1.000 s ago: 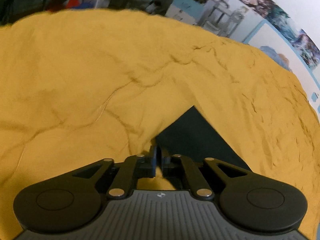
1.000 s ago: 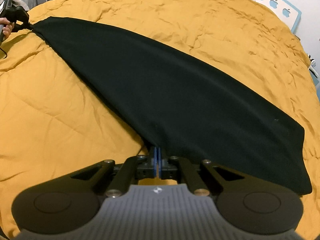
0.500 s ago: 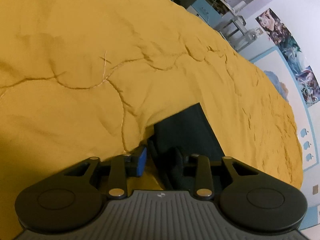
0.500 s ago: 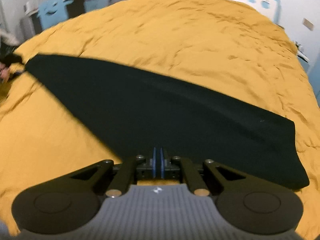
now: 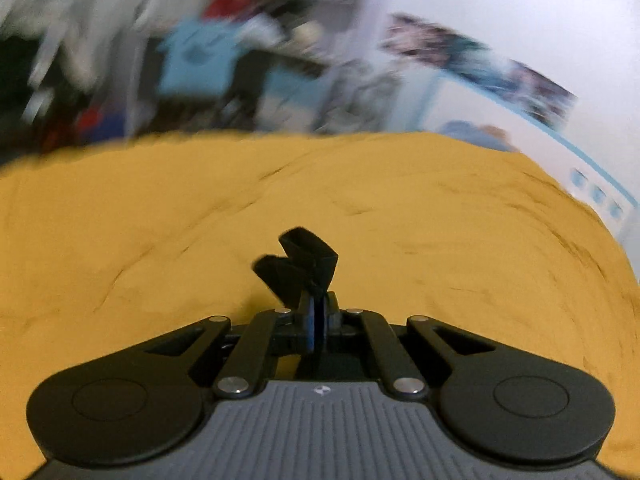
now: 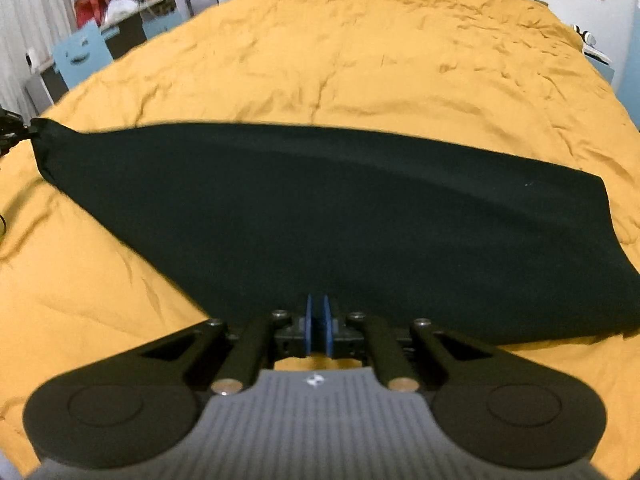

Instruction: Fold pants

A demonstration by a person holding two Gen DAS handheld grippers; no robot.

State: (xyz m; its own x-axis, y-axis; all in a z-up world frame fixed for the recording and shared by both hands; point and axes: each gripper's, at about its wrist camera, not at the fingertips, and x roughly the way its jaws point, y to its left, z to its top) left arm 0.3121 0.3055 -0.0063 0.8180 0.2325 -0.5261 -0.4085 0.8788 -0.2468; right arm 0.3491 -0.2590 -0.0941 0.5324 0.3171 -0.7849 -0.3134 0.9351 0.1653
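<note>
The black pants (image 6: pixel 340 208) lie stretched in a long band across the yellow bed cover (image 6: pixel 360 60). My right gripper (image 6: pixel 316 314) pinches their near edge between its blue pads, and its jaws are opening a little with the cloth still between them. In the left wrist view a small tuft of the black pants (image 5: pixel 304 264) sticks up from my left gripper (image 5: pixel 316 312), whose jaws are closing on it above the cover (image 5: pixel 160 220). That view is blurred by motion. In the right wrist view the left gripper (image 6: pixel 12 128) shows at the far left end of the pants.
A blue chair back with a face (image 6: pixel 80 54) and cluttered desks (image 6: pixel 132 4) stand beyond the bed's far left side. A white wall with posters (image 5: pixel 480 52) runs along the bed. A small stand (image 6: pixel 596 52) sits at the far right corner.
My left gripper opened, shut again on a bunched corner of the pants, then lifted and swung so the room came into view. The right gripper rolled and moved a little, still holding the edge.
</note>
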